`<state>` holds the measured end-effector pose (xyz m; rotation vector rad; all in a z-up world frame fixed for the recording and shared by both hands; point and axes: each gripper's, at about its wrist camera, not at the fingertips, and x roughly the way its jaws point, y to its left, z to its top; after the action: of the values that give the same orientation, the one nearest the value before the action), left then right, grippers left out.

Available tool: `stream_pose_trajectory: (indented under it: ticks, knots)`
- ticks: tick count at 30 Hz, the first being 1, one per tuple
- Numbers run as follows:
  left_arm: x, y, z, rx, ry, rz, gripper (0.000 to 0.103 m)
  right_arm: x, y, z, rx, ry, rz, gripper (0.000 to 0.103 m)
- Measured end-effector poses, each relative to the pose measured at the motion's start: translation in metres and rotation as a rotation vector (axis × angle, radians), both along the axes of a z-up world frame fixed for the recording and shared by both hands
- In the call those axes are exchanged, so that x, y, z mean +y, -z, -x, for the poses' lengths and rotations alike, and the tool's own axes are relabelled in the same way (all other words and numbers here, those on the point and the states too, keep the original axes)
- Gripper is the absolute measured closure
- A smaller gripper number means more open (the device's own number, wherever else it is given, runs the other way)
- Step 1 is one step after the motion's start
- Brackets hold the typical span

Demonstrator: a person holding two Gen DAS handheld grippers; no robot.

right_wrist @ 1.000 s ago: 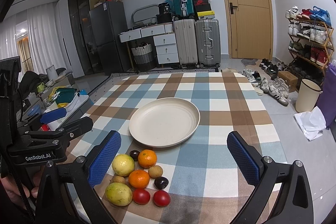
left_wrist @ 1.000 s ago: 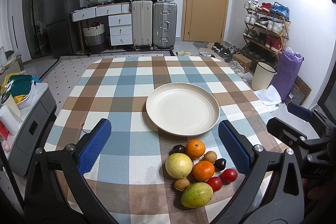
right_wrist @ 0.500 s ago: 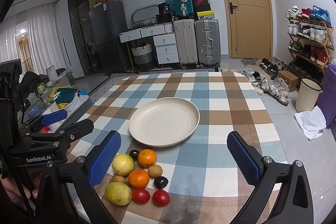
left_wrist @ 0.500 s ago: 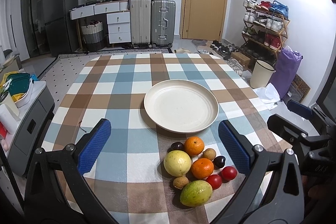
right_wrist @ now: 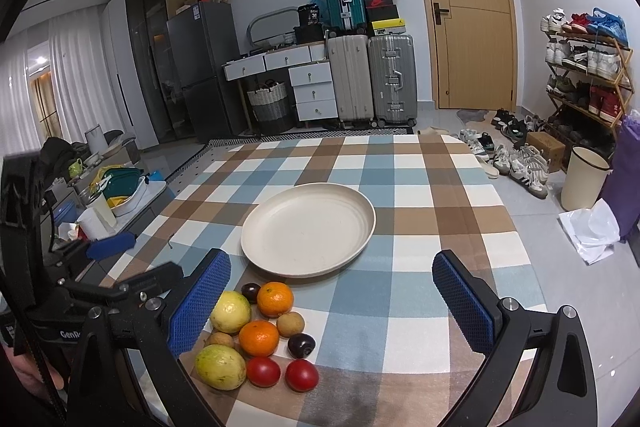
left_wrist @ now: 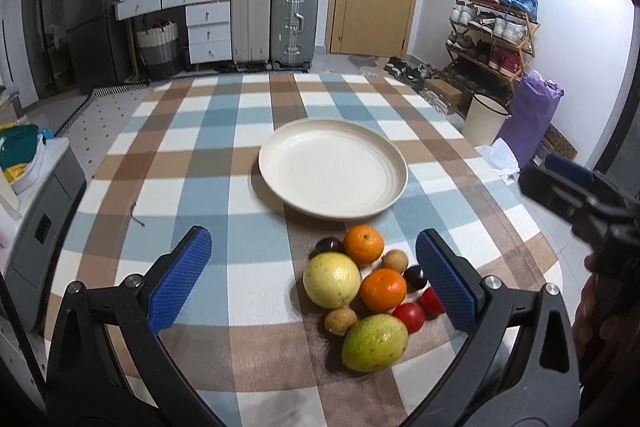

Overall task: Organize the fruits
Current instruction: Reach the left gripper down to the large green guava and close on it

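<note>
left claw (left_wrist: 312,281) and right claw (right_wrist: 332,301), both with fingers spread wide and empty, now sit lower and closer to the fruit cluster (left_wrist: 366,291) than a second ago. the fruit lies unmoved on the checked surface (left_wrist: 200,163), just before the empty plate (left_wrist: 333,173).

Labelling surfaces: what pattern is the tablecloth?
Blue, brown and white checks on the tablecloth; right wrist view.
</note>
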<state>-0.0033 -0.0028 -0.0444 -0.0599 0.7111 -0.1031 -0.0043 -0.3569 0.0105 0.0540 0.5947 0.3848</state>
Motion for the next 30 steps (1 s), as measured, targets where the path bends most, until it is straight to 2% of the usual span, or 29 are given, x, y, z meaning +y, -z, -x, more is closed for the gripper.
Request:
stream_pose_trajectory:
  ticks: [19, 30]
  knots:
    - [-0.006, 0.061, 0.006, 0.167, 0.111, 0.049, 0.001, -0.001, 0.002, -0.002, 0.018, -0.001, 0.003, 0.0]
    - [-0.017, 0.084, 0.002, 0.245, 0.154, 0.083, 0.002, -0.001, 0.005, -0.003, 0.026, 0.0, 0.005, 0.0]
